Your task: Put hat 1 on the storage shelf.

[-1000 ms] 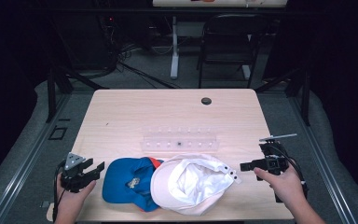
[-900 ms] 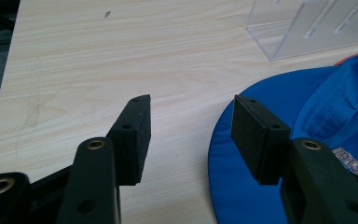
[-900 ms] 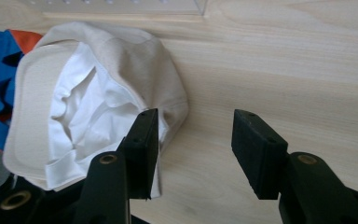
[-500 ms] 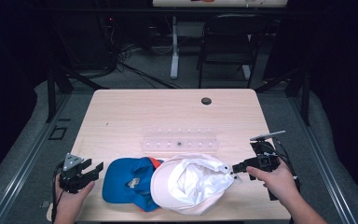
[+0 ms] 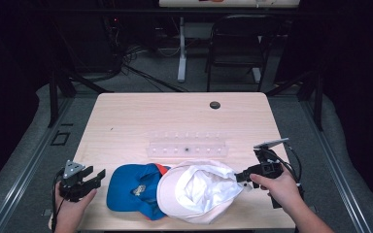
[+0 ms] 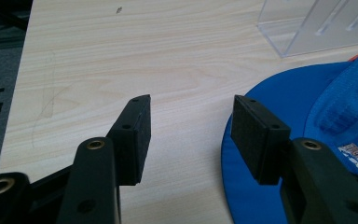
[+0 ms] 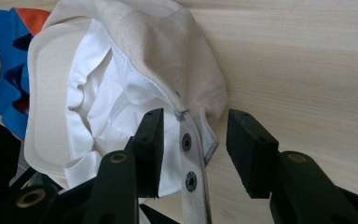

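A white cap (image 5: 199, 191) lies upside down near the table's front edge, overlapping a blue cap (image 5: 133, 189) with orange trim to its left. My right gripper (image 5: 239, 176) is open at the white cap's right rim. In the right gripper view its jaws straddle the cap's snap strap (image 7: 189, 154), and the cream crown (image 7: 168, 51) lies beyond. My left gripper (image 5: 97, 175) is open just left of the blue cap. In the left gripper view the blue brim (image 6: 279, 112) lies under the right jaw, with bare wood between the jaws.
A clear plastic rack (image 5: 187, 148) stands across the middle of the light wood table (image 5: 175, 119), behind the caps. A small black disc (image 5: 215, 105) sits near the far edge. Dark floor, cables and a chair (image 5: 238, 43) lie beyond the table.
My right gripper has moved left toward the white cap and now has its jaws around the cap's back strap. The left gripper has hardly moved.
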The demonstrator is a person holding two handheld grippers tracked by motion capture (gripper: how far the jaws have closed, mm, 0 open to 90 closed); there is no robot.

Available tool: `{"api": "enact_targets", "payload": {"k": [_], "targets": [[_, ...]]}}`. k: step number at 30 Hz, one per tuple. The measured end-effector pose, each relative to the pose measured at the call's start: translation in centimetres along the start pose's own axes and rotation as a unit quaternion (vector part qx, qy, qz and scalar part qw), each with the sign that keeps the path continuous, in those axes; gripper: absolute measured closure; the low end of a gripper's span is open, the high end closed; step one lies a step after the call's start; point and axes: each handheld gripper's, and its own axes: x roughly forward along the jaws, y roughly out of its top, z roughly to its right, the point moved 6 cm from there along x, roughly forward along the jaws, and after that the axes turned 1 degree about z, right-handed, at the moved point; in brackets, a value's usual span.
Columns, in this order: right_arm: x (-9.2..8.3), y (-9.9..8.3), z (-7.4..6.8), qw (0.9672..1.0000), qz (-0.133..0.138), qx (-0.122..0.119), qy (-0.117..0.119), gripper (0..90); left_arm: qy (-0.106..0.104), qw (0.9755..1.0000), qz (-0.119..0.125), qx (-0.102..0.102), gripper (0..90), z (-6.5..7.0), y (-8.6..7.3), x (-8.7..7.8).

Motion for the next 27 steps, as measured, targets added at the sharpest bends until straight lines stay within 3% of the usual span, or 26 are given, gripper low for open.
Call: {"api": "enact_targets", "payload": {"k": [7,9,10,13,16,20,27], "targets": [[1.1,-0.2,0.3,0.9999,-0.008,0.008,0.013,63.8,0.003,1.0000,-0.002,-0.003,48.5,-0.3,-0.1,0.0],[1.1,-0.3,0.3,0.9996,-0.021,0.000,0.018,65.0,0.004,1.0000,-0.002,-0.002,48.5,-0.3,-0.1,0.0],[1.2,-0.2,0.2,0.9997,-0.015,0.008,0.015,64.9,0.004,1.0000,-0.002,-0.002,48.5,-0.3,-0.1,0.0],[1.0,-0.2,0.2,0.9994,-0.031,-0.002,0.012,65.0,0.006,1.0000,0.000,-0.004,48.4,-0.4,-0.1,0.1],[1.1,-0.2,0.0,0.9998,-0.021,0.002,0.005,67.4,0.004,1.0000,-0.002,-0.004,48.5,-0.5,-0.2,0.0],[0.8,-0.2,-0.1,0.9991,-0.040,-0.018,-0.001,71.9,0.006,1.0000,-0.004,-0.003,48.5,-0.5,-0.2,0.0],[0.6,0.1,-0.5,0.9995,-0.031,-0.005,0.001,77.8,0.006,1.0000,-0.004,-0.003,48.5,-0.5,-0.2,0.0]]}}
